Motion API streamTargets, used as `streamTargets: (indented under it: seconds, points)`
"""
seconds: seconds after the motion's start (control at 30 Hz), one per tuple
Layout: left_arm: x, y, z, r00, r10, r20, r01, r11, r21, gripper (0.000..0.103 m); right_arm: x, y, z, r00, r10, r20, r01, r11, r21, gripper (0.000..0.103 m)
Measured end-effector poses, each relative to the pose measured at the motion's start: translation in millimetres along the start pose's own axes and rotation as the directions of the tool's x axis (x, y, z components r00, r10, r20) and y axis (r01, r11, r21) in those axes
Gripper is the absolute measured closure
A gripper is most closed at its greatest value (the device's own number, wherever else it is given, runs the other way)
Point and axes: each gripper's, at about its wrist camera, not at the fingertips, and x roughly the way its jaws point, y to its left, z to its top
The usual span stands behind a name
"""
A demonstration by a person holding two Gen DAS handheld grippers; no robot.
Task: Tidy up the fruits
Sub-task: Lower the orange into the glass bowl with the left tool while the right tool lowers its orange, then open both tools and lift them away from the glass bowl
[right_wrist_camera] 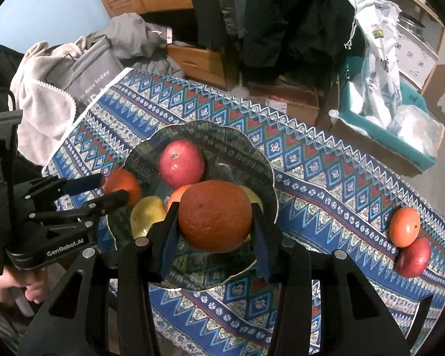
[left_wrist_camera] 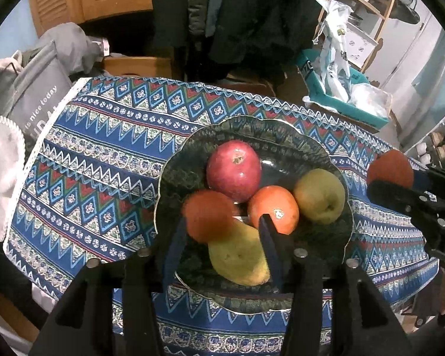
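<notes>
Nearest us, our right gripper (right_wrist_camera: pixel 215 222) clamps an orange (right_wrist_camera: pixel 215 215) above the plate (right_wrist_camera: pixel 261 160) at its 6 o'clock; dropped, it may knock the pear (right_wrist_camera: pixel 146 212) out. Our left gripper (left_wrist_camera: pixel 219 237), jaws parted, brackets another orange (left_wrist_camera: pixel 207 215), unpressed. A tangerine (right_wrist_camera: pixel 405 226) and an apple (right_wrist_camera: pixel 413 257) wait at 3 o'clock.

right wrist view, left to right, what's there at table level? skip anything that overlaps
Left hand-held gripper → dark patterned plate → orange on the cloth with a red apple just below it. Fruits piled in the plate overlap, so left out.
</notes>
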Motion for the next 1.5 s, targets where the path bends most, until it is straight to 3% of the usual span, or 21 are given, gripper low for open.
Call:
streamTargets:
  seconds: [0.33, 0.77, 1.13, 1.33, 1.5]
  points:
    - [-16.2, 4.1, -6.5, 1.0, 0.023, 0.001, -0.023, 1.0, -0.003, 0.038, 6.7, 4.0, -7.9, 0.999, 0.017, -0.027, -0.017, 1.0, -0.005, 0.059]
    - [-25.3, 8.3, -18.9, 0.999, 0.039, -0.001, -0.039, 0.999, -0.015, 0.036, 30.7, 10.1, -25.7, 0.994, 0.038, -0.103, -0.038, 0.999, -0.002, 0.059]
    - [-27.4, 3.9, -20.2, 0.999, 0.048, 0.001, -0.048, 0.999, 0.0, 0.029, 33.2, 11.1, -25.6, 0.993, 0.036, -0.114, -0.037, 0.999, -0.001, 0.058]
    - [-28.8, -0.9, -19.1, 0.999, 0.054, 0.005, -0.054, 0.998, 0.018, 0.029, 25.6, 9.4, -22.5, 0.995, 0.047, -0.092, -0.046, 0.999, 0.009, 0.049]
    - [-31.9, -4.8, -18.2, 0.999, 0.049, 0.013, -0.05, 0.998, 0.026, 0.029, 13.1, 5.2, -20.2, 0.997, 0.031, -0.066, -0.031, 0.999, 0.011, 0.048]
